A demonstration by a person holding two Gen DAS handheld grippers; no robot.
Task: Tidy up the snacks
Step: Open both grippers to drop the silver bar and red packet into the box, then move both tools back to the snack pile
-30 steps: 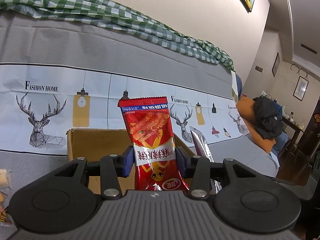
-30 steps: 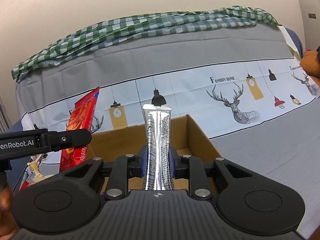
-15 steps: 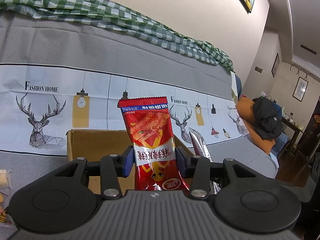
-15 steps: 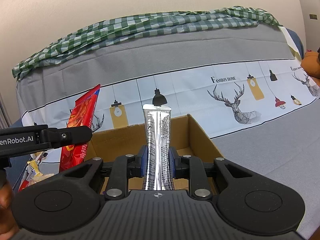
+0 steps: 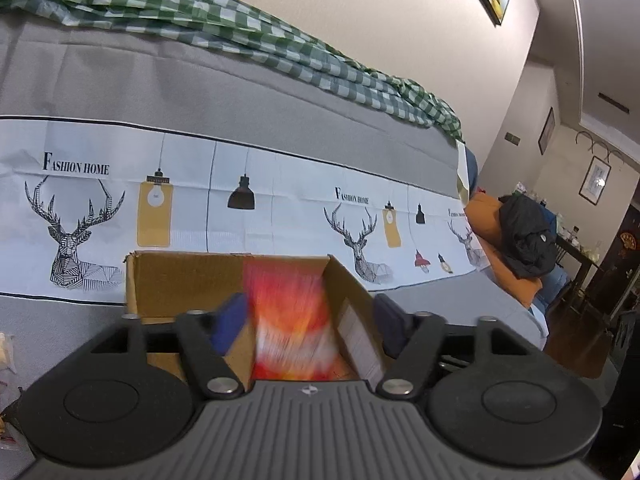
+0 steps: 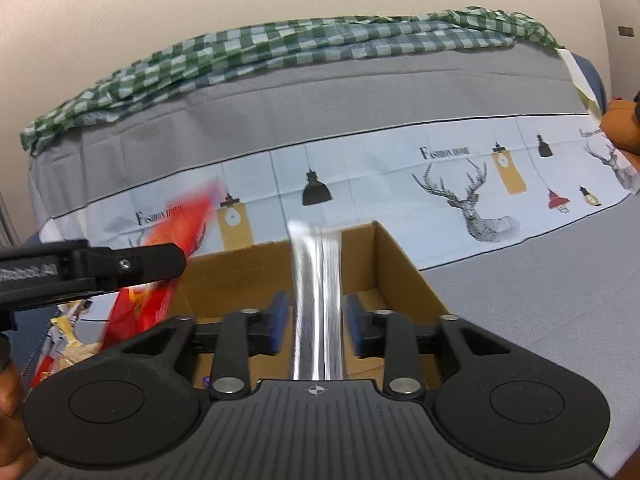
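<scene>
A red-and-orange snack packet [image 5: 290, 320] blurs before a brown cardboard box [image 5: 188, 276]; a second packet [image 6: 318, 304] is shiny silver. The cover [image 5: 240, 96] is grey with a white band of black deer and yellow lamps, under a green-and-white checked cloth [image 5: 224, 20].

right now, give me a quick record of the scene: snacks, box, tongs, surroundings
red snack packet: blurred, loose between the left tongs, dropping toward the cardboard box
silver packet: blurred, loose between the right tongs, above the same box
left tongs: jaws have just been opening, pads clear of the red packet
right tongs: jaws have just been opening, pads clear of the silver packet
box: open top, on grey cloth
background: deer-print cloth, green checked cloth
</scene>
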